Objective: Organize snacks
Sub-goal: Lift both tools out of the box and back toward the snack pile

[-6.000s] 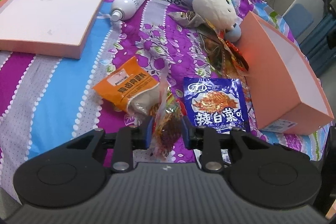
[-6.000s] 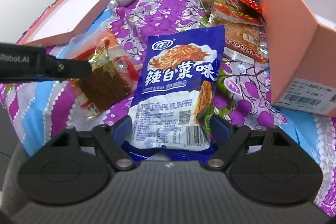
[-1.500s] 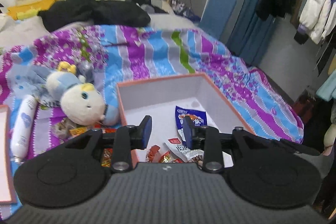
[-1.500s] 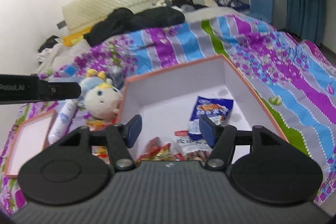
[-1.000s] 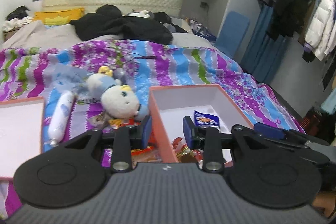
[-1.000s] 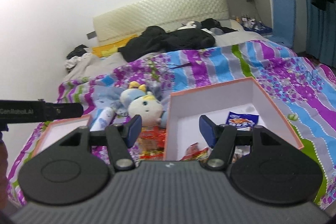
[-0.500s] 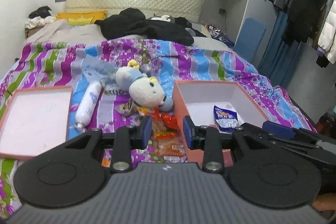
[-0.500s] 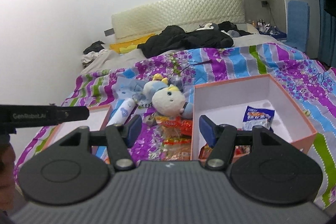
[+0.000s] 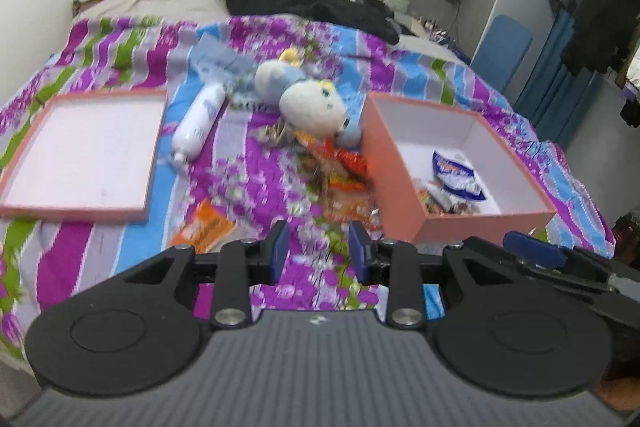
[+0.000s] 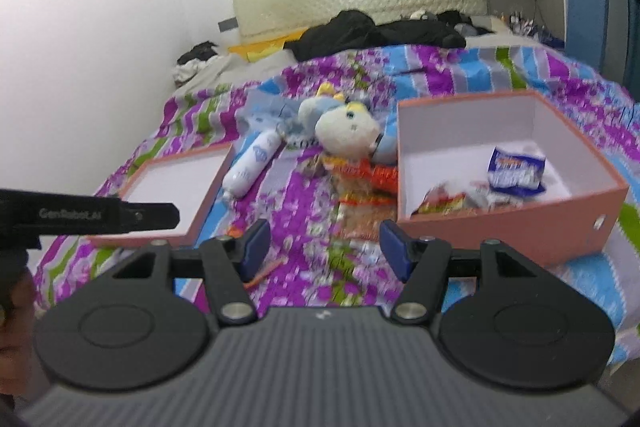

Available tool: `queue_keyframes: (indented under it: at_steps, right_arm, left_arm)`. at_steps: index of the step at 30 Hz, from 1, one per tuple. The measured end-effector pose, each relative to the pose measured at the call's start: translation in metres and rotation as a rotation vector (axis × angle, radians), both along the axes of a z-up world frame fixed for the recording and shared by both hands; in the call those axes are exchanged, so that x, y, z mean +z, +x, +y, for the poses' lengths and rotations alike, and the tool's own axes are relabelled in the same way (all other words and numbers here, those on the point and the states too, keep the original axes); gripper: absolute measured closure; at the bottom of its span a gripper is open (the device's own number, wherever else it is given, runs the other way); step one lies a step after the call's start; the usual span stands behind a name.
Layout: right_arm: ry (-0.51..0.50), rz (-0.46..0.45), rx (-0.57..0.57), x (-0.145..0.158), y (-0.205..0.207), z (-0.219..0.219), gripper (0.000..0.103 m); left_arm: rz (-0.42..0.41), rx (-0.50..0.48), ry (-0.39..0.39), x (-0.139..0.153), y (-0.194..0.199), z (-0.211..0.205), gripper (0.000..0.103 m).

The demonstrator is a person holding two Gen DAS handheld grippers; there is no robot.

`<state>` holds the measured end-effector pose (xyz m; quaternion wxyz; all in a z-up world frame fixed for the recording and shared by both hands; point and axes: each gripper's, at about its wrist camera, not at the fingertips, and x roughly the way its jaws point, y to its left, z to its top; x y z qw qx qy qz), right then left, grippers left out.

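Observation:
A pink box (image 9: 404, 195) (image 10: 512, 223) sits at the right of the striped bed and holds a blue snack bag (image 9: 456, 173) (image 10: 516, 169) and other packets (image 10: 444, 201). Red and orange snack packets (image 9: 344, 171) (image 10: 368, 183) lie just left of the box. An orange packet (image 9: 204, 225) lies in front of the lid. My left gripper (image 9: 318, 253) is open and empty, held back above the bed's near edge. My right gripper (image 10: 324, 245) is open and empty, also held back. The right gripper's fingertip (image 9: 532, 247) shows in the left wrist view.
The pink box lid (image 9: 80, 147) (image 10: 176, 183) lies open side up at the left. A white spray bottle (image 9: 198, 123) (image 10: 252, 163) and a plush toy (image 9: 308, 99) (image 10: 348, 129) lie between lid and box. Dark clothes (image 9: 304, 3) are piled at the headboard.
Both grippers dropped their packets into the box, then pulled back and away from it. More of the bed and the lid now shows. Both are open and empty.

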<state>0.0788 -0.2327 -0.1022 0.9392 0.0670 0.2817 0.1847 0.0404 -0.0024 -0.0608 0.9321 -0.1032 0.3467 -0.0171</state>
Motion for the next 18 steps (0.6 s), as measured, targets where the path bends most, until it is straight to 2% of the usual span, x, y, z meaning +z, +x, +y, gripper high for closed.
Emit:
queue_keyframes:
  at_steps: [7,10,12,18]
  right_arm:
    - [-0.025,0.020,0.004,-0.024,-0.009,0.011,0.040]
    - [-0.031,0.034,-0.002,-0.031,-0.005,0.016,0.040]
    - [-0.040,0.041,-0.002,-0.035,-0.001,0.019,0.040]
    - [-0.103,0.064,0.017,-0.047,0.013,0.037,0.040]
  left_arm:
    - [0.059,0.025,-0.010,-0.029,-0.001,0.013,0.062]
    - [0.080,0.031,-0.011,-0.038,0.004,0.019,0.060]
    - [0.093,0.039,-0.010,-0.044,0.009,0.022,0.055]
    - [0.138,0.059,-0.019,-0.062,0.028,0.037,0.052]
